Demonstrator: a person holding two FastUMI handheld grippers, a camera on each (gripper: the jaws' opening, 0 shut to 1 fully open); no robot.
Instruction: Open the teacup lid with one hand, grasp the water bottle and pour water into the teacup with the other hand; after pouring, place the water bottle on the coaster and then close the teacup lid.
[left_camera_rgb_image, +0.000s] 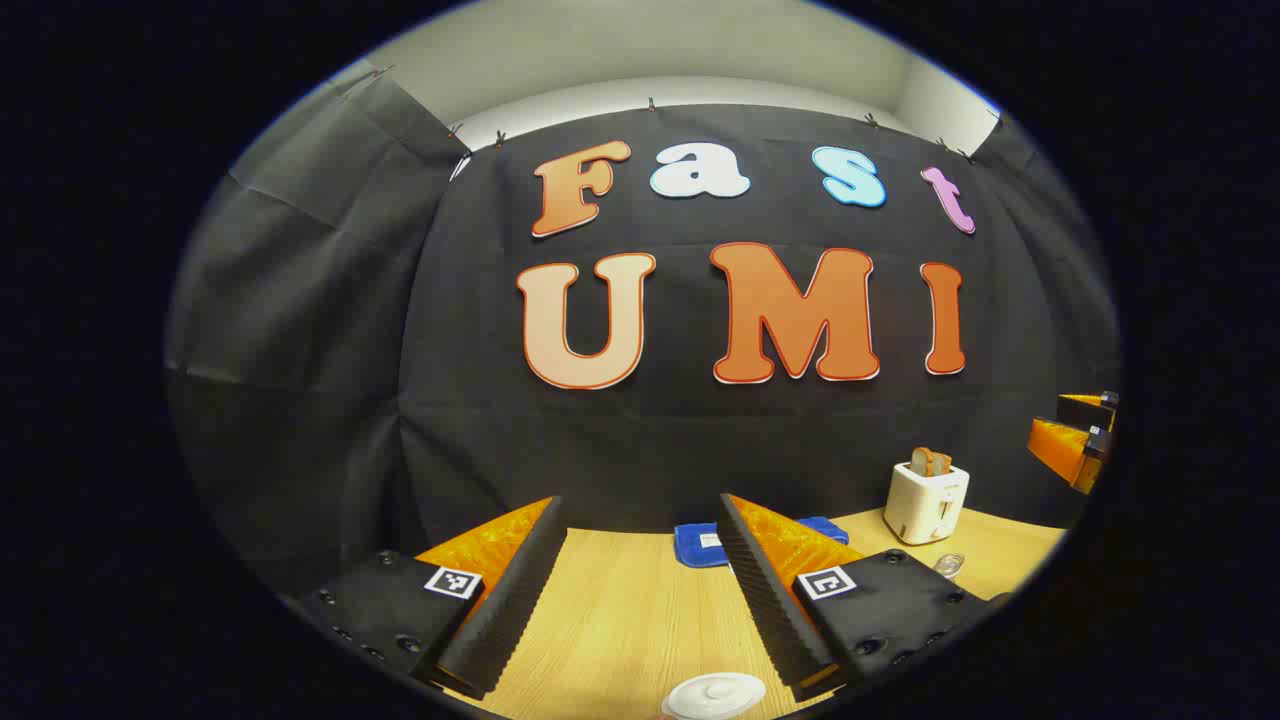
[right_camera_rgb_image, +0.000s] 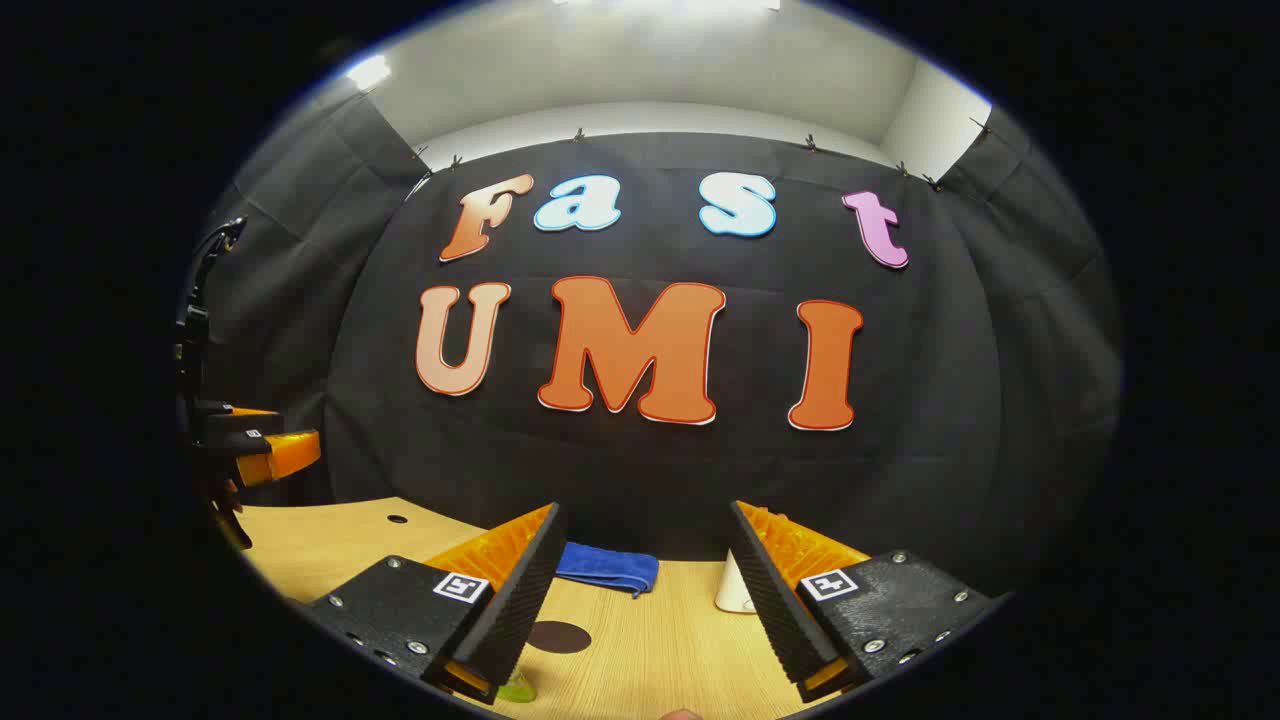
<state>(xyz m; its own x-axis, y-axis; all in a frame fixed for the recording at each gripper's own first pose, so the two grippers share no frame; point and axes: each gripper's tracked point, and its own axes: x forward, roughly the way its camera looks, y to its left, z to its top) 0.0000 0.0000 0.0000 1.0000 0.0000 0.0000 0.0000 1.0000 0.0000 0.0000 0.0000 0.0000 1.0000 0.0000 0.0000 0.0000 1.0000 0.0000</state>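
Both grippers hang above the wooden table (left_camera_rgb_image: 620, 610), released, holding nothing.

Left gripper view, using the blue cloth (left_camera_rgb_image: 700, 545) at the back of the table as the reference: the left gripper (left_camera_rgb_image: 640, 590) has its jaws spread wide with bare wood between them. The white teacup lid (left_camera_rgb_image: 715, 695) sits well in front of the cloth, right at the near edge of the view, between the two fingers and still on the cup as far as I can tell. Right of the cloth stands a white toaster (left_camera_rgb_image: 927, 500) with a slice of bread in it, and a small clear thing lies just in front of it, too small to make out. Farther right, the right gripper (left_camera_rgb_image: 1072, 440) pokes in from the edge.

Right gripper view: the left gripper (right_camera_rgb_image: 262, 445) is well left of the cloth. The right gripper (right_camera_rgb_image: 640, 600) is spread wide too. The dark round coaster (right_camera_rgb_image: 558, 637) lies just in front of the cloth, and a bit of green, maybe the water bottle (right_camera_rgb_image: 518, 688), peeks out beside the left finger.
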